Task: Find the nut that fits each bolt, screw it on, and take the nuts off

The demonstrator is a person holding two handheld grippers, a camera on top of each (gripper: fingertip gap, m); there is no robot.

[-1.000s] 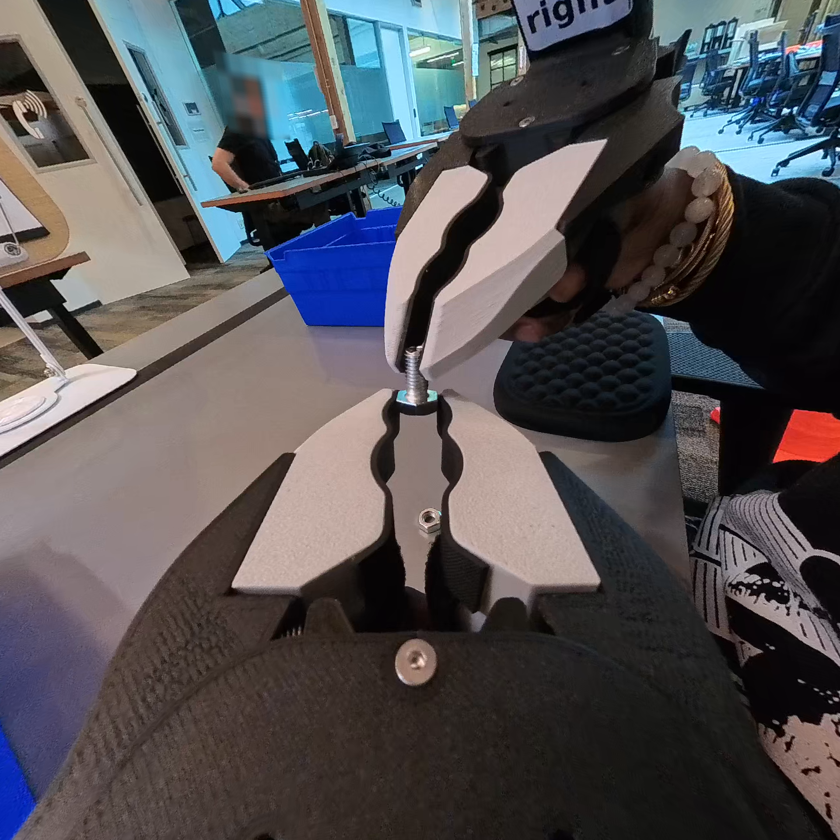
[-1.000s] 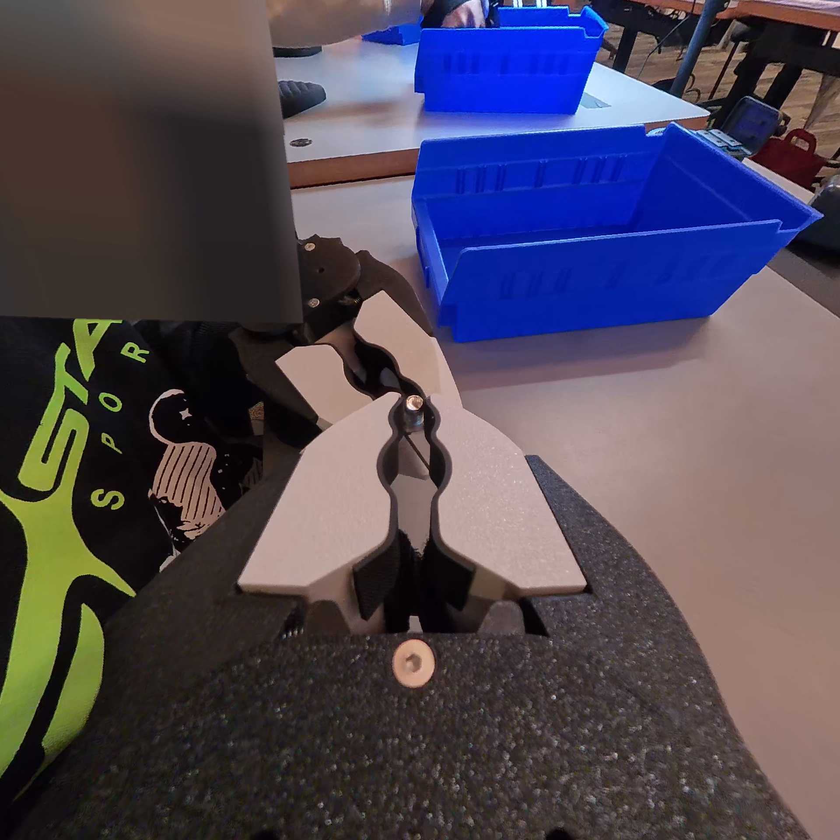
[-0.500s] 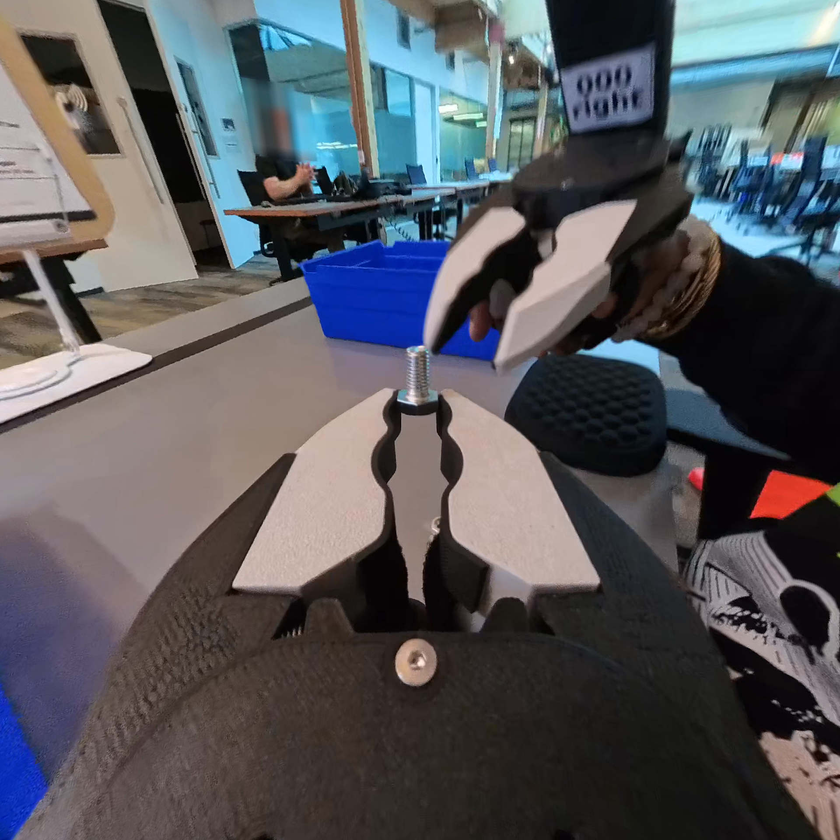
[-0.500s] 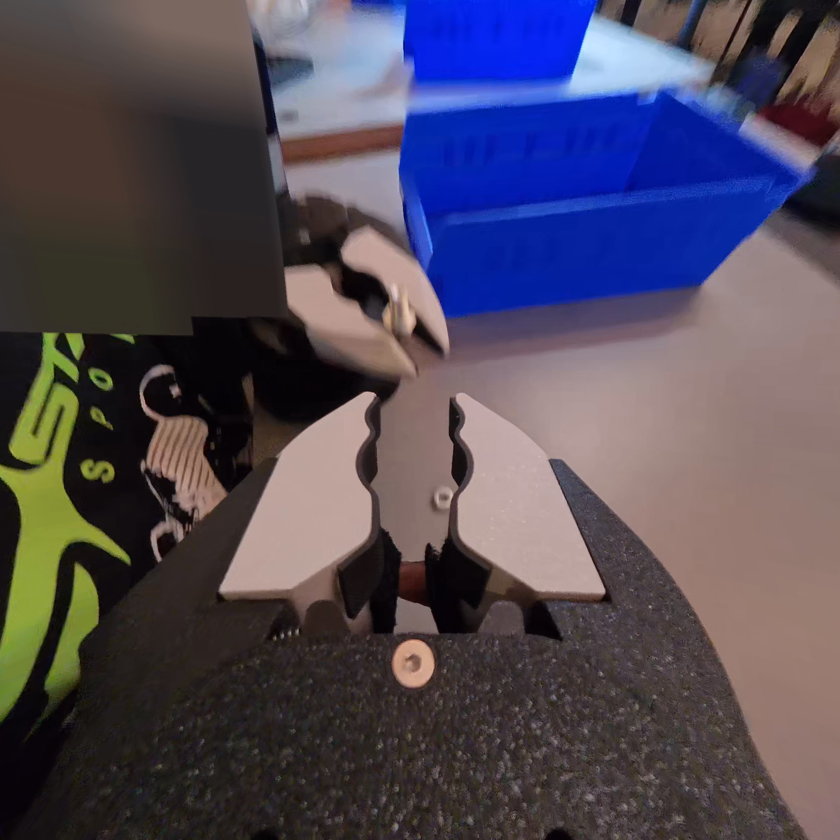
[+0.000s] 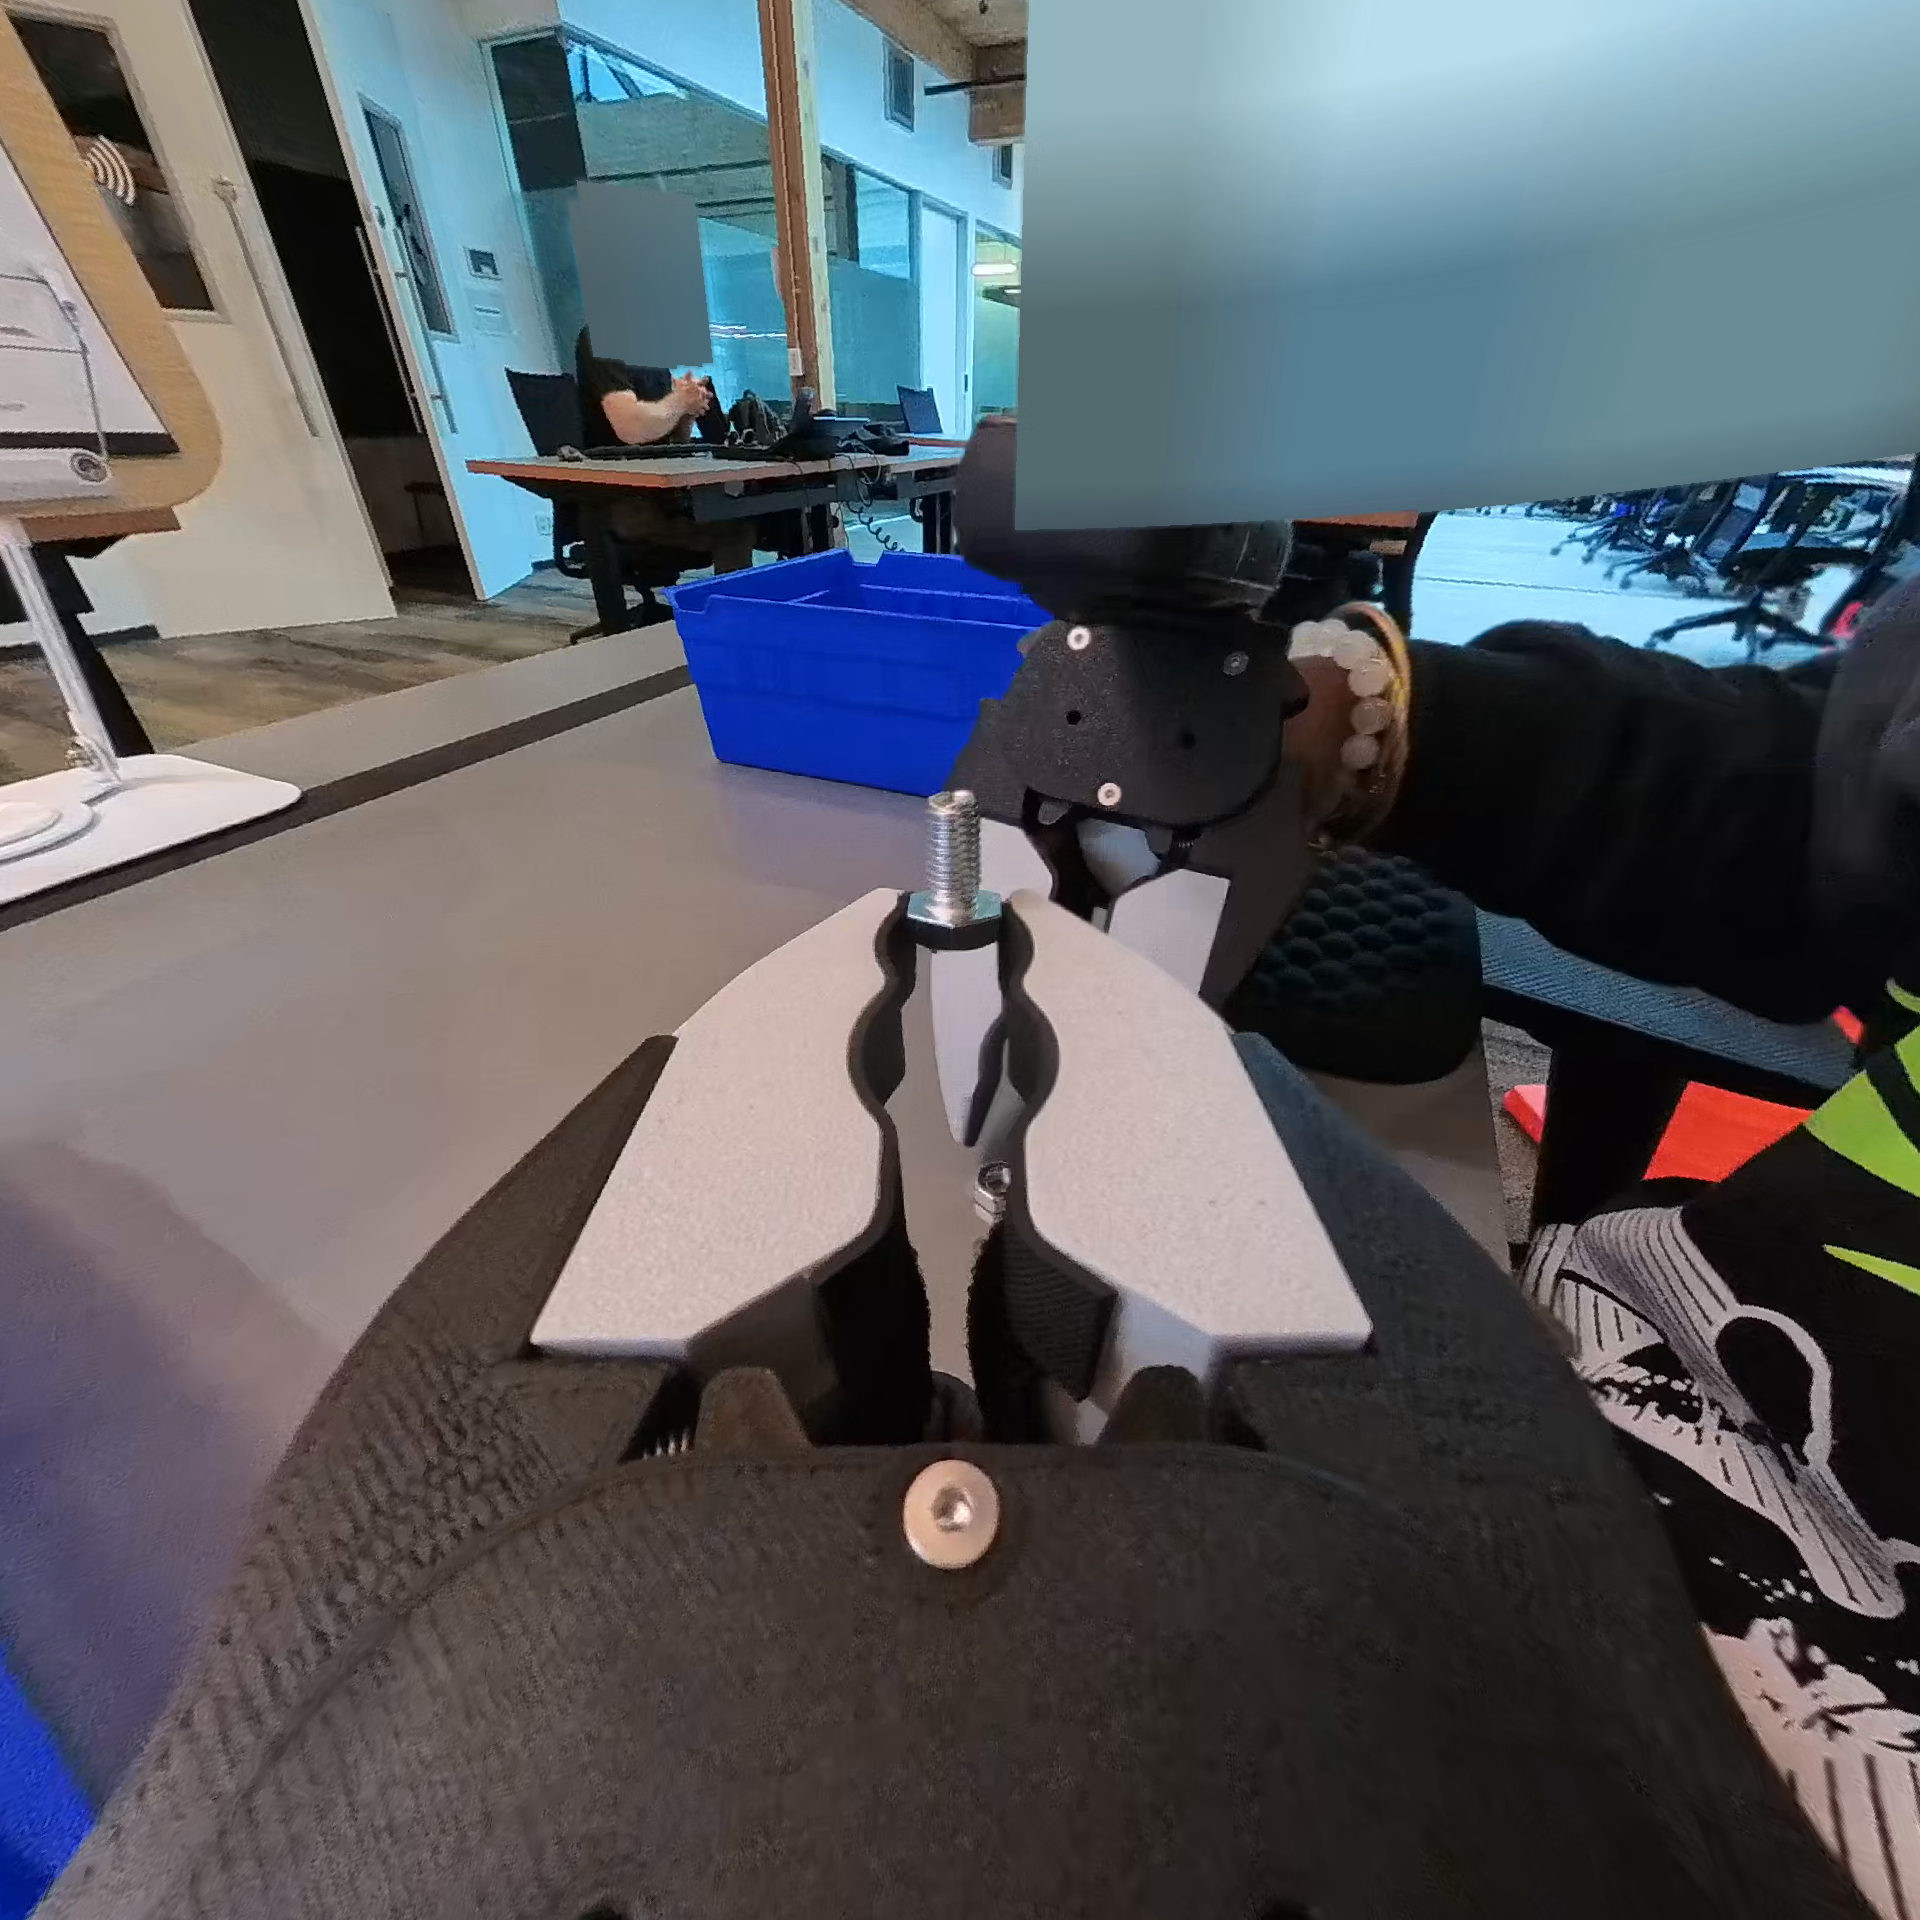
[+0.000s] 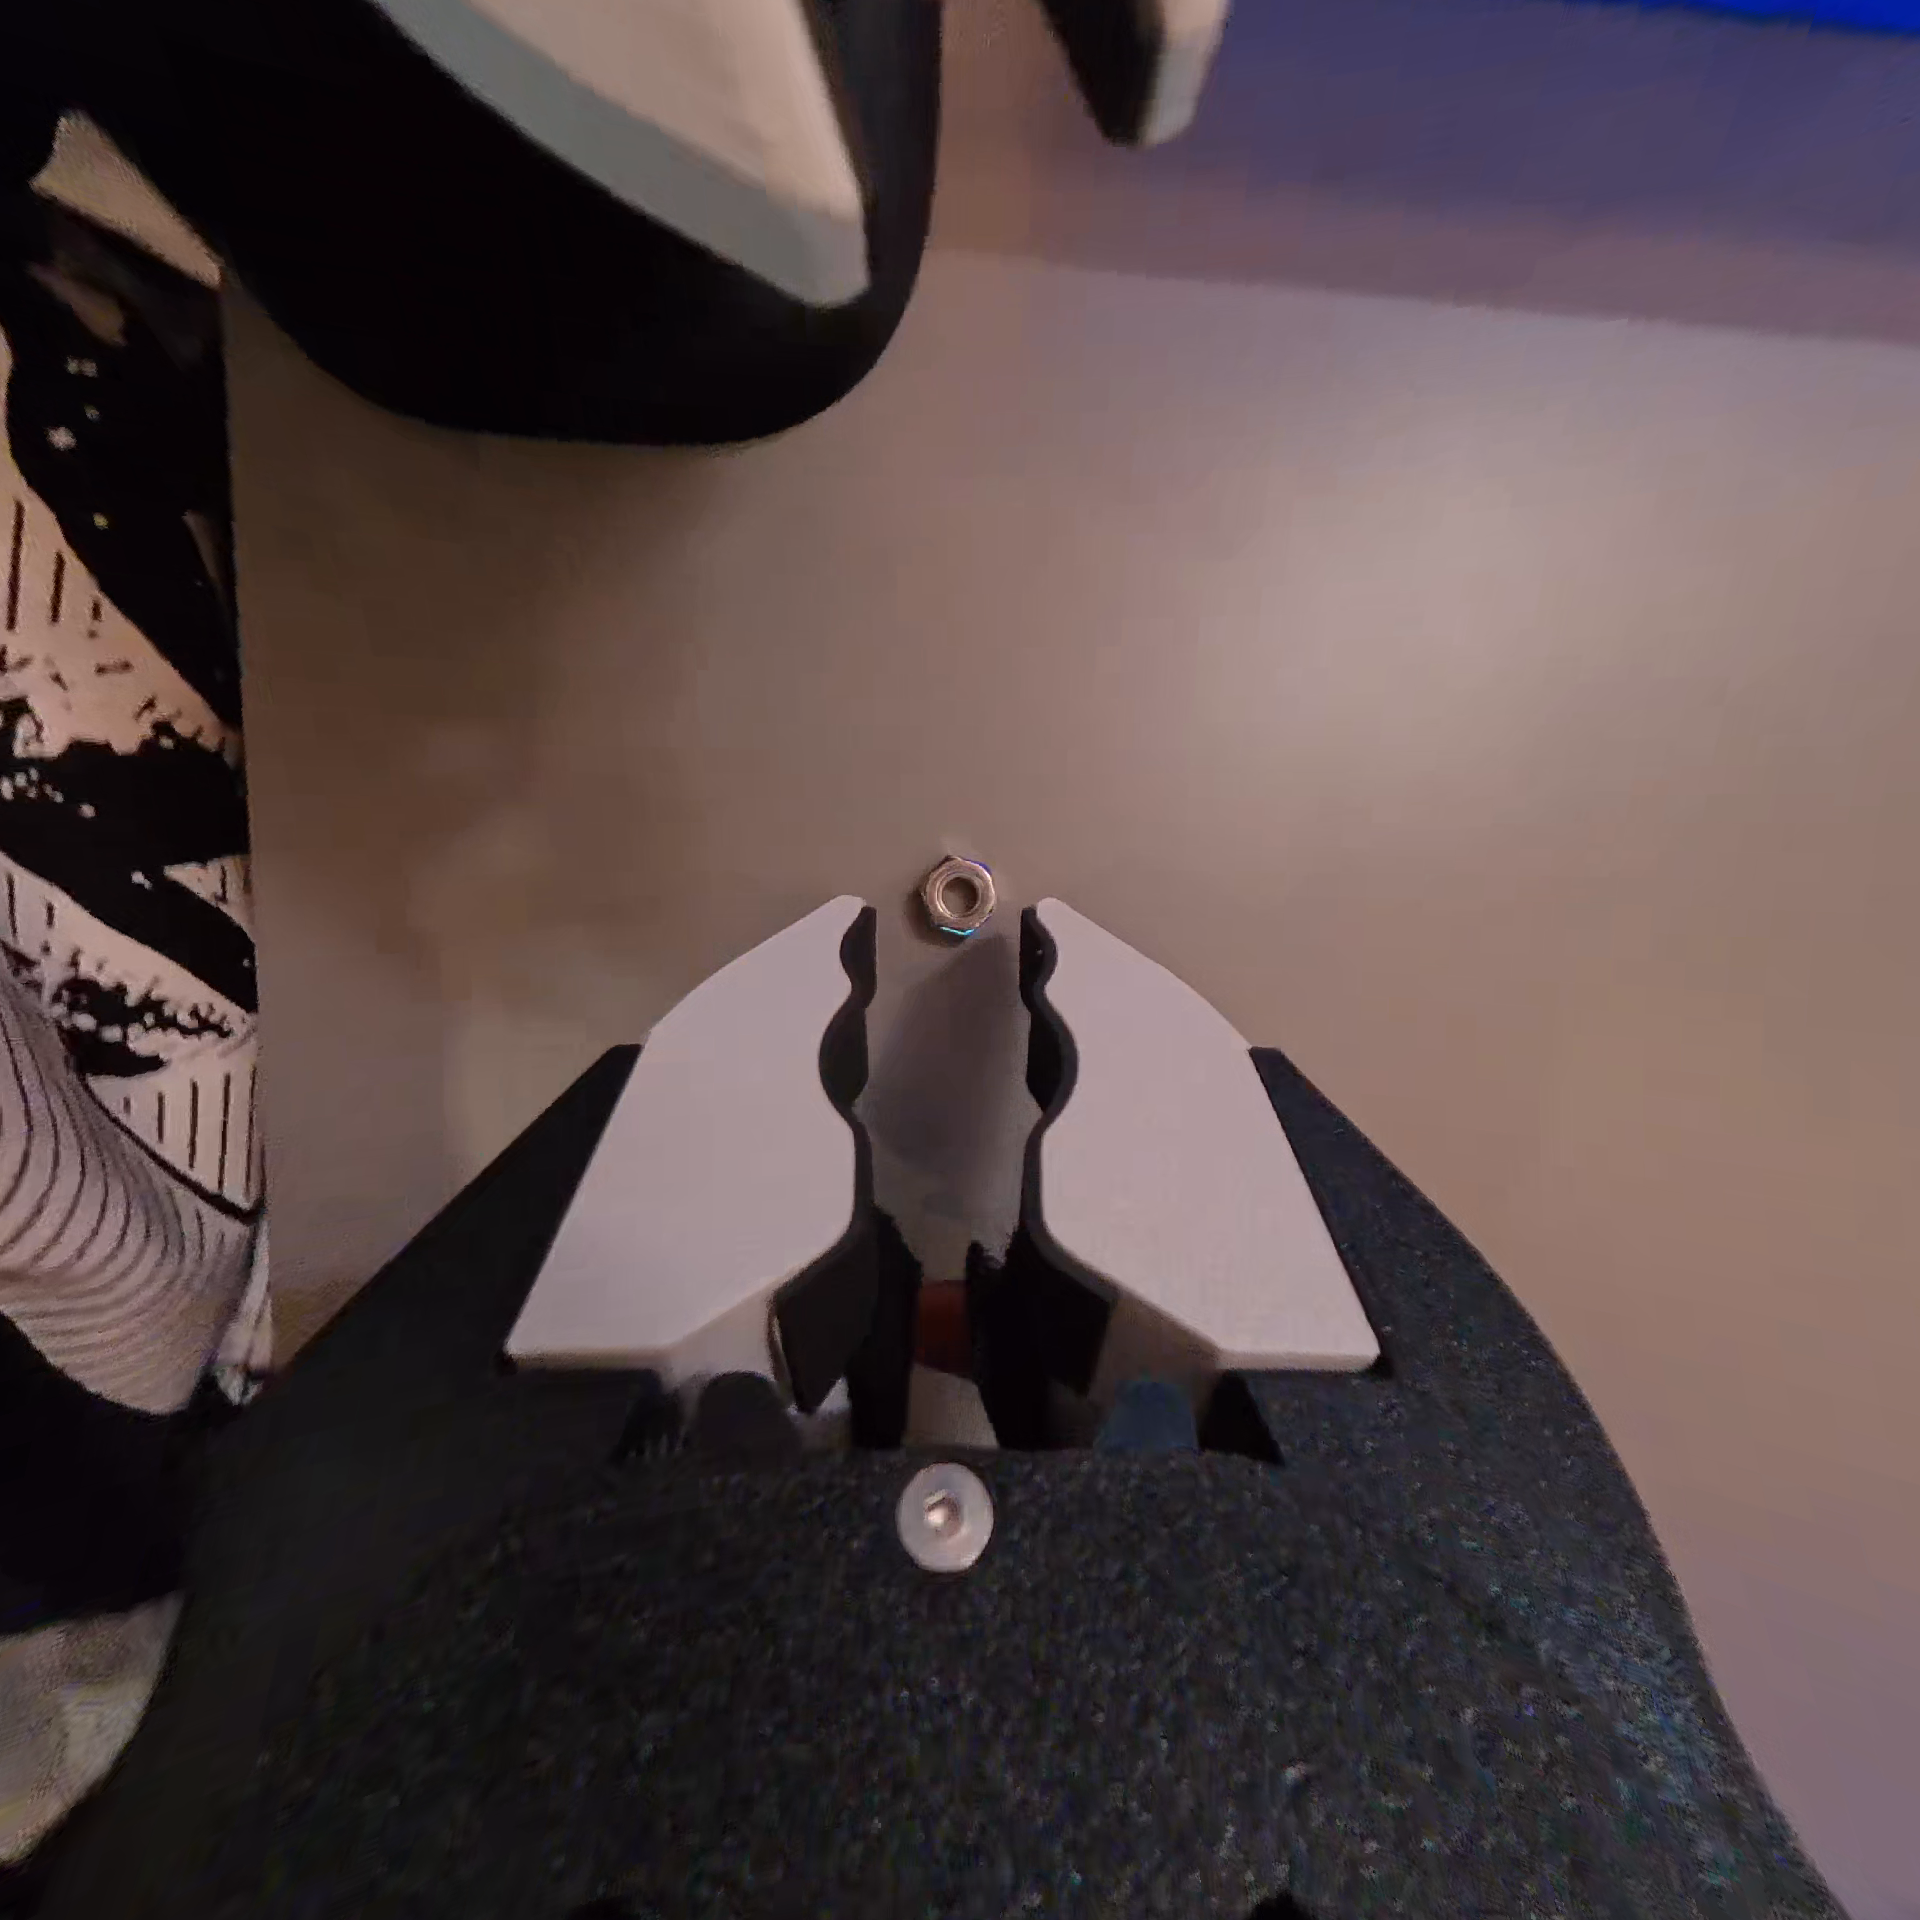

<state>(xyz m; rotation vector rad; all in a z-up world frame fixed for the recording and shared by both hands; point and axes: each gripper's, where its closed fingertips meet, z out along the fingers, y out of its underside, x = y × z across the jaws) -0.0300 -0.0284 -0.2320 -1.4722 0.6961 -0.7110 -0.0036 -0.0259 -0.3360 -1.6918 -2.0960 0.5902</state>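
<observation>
The left claw (image 5: 954,920) is clamped on the bolt's (image 5: 953,852) hex head at frame centre, thread upright. The right claw (image 6: 948,914) points down at the table (image 6: 1351,675), fingers apart, a loose nut (image 6: 957,898) lying just beyond its tips. A blue bin (image 5: 831,675) stands behind.

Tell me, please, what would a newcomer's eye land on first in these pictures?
Probably the silver bolt, standing upright with its hex head pinched at the tips of the left gripper in the centre of the left wrist view. Next, the small hex nut lying flat on the grey table, just ahead of the open right gripper pointing down at it. A bright blue bin sits farther back on the table.
</observation>
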